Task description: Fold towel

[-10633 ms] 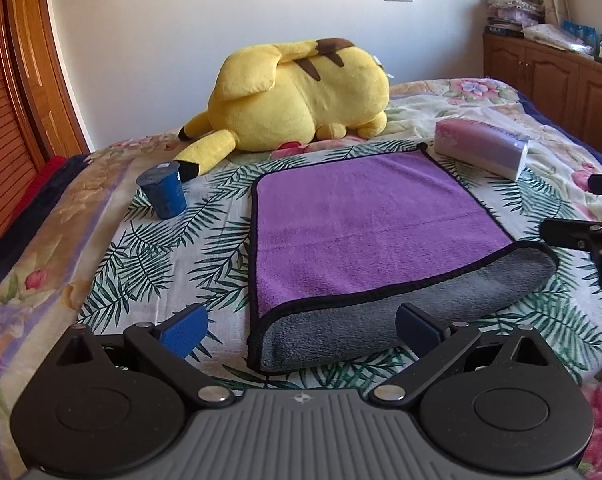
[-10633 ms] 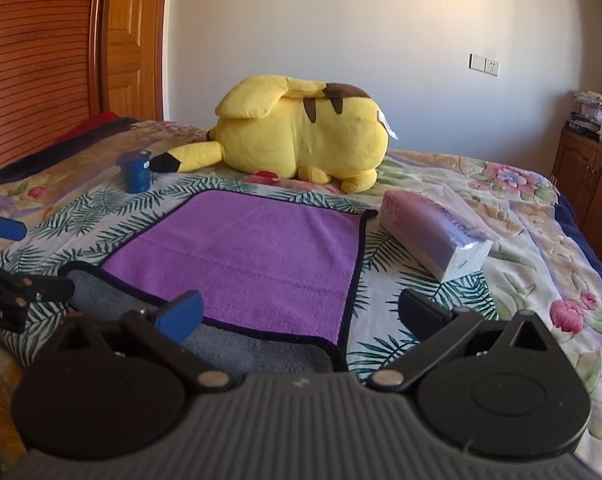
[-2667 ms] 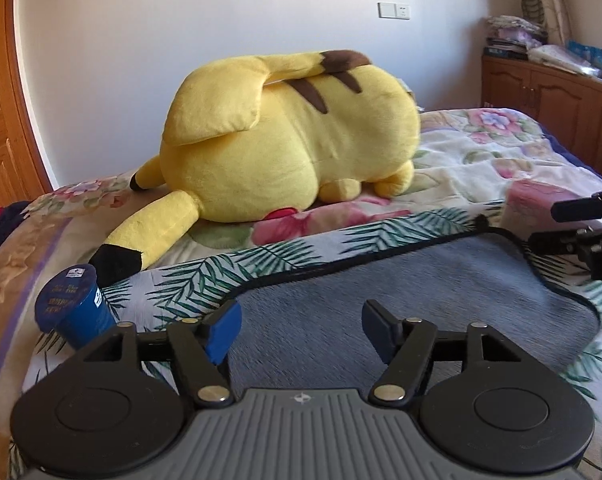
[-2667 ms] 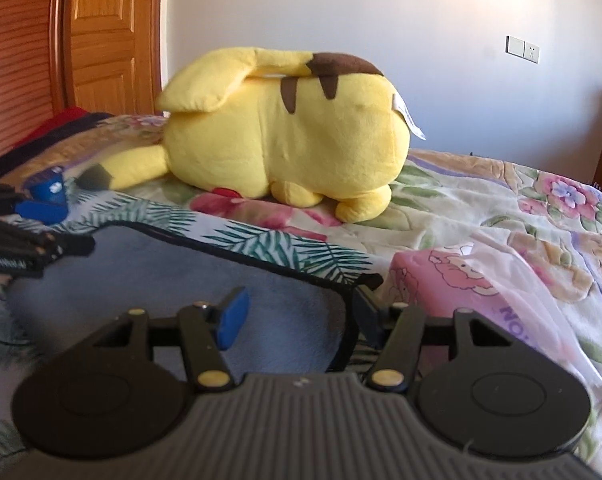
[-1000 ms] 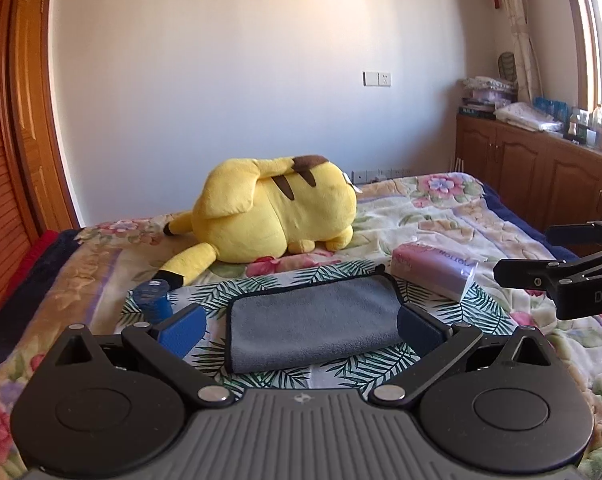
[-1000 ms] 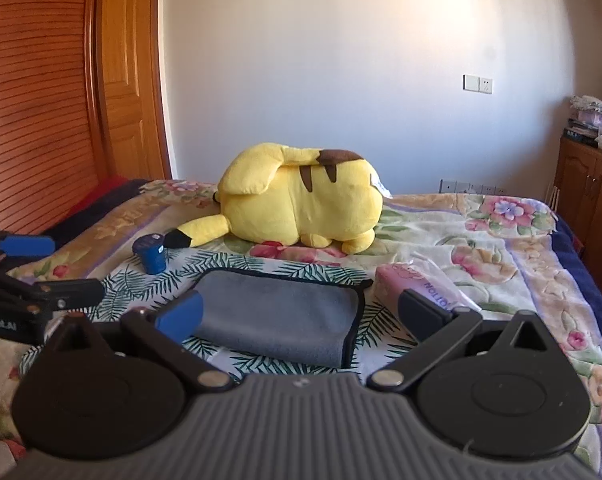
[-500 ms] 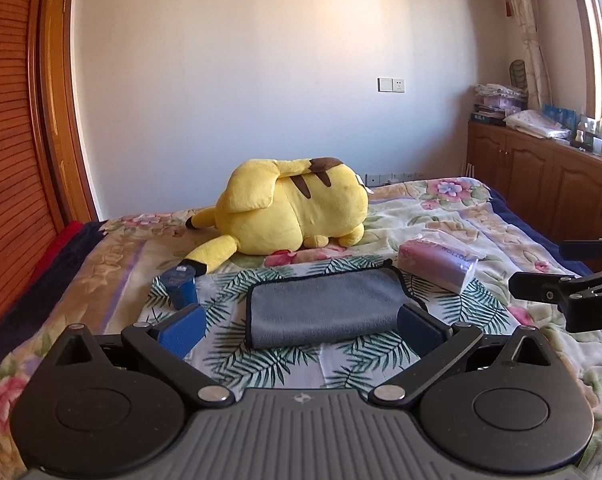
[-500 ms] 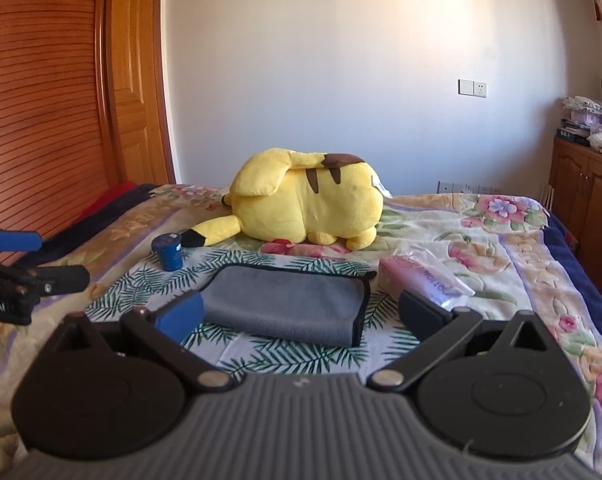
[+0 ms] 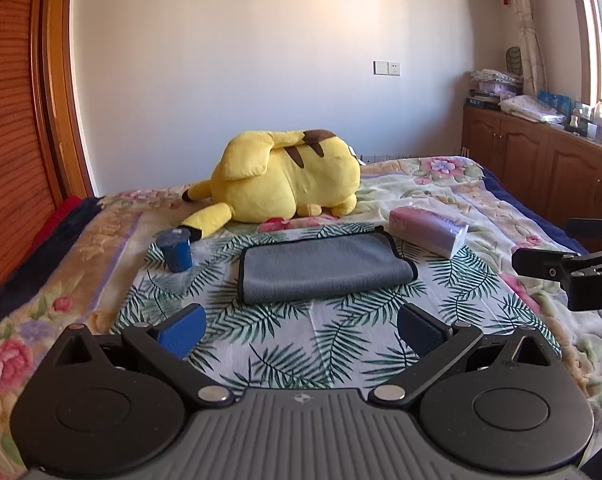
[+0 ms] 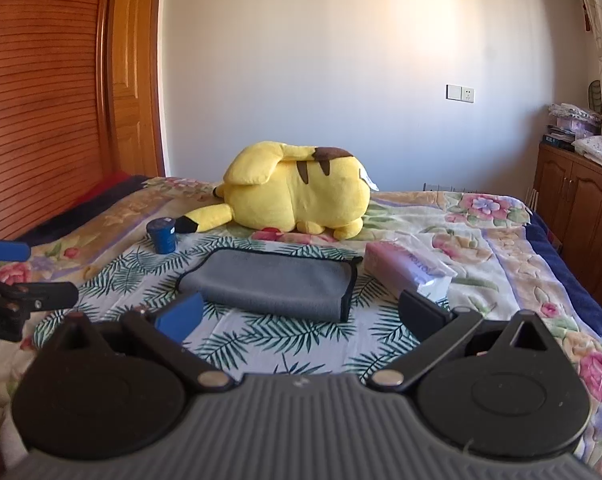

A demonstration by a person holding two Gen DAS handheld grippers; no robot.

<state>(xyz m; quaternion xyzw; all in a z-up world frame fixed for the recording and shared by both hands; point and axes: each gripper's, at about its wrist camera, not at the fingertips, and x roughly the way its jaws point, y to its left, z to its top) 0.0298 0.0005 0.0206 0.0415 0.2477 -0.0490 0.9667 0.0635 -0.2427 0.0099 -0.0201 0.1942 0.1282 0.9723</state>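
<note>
- Left gripper and right gripper: jaws spread, empty, held above the bed's near edge.
- Towel: folded grey-side-out, mid-bed, untouched.
- Tissue pack touches its right corner; blue cup left, plush toy beyond.
- Risk: soft bedding may let the fold slump open.
- Inner layers hidden.

On the bed we count one folded grey towel, one yellow plush toy, one blue cup, one pink tissue pack, and two tools, left tool and right tool.
</note>
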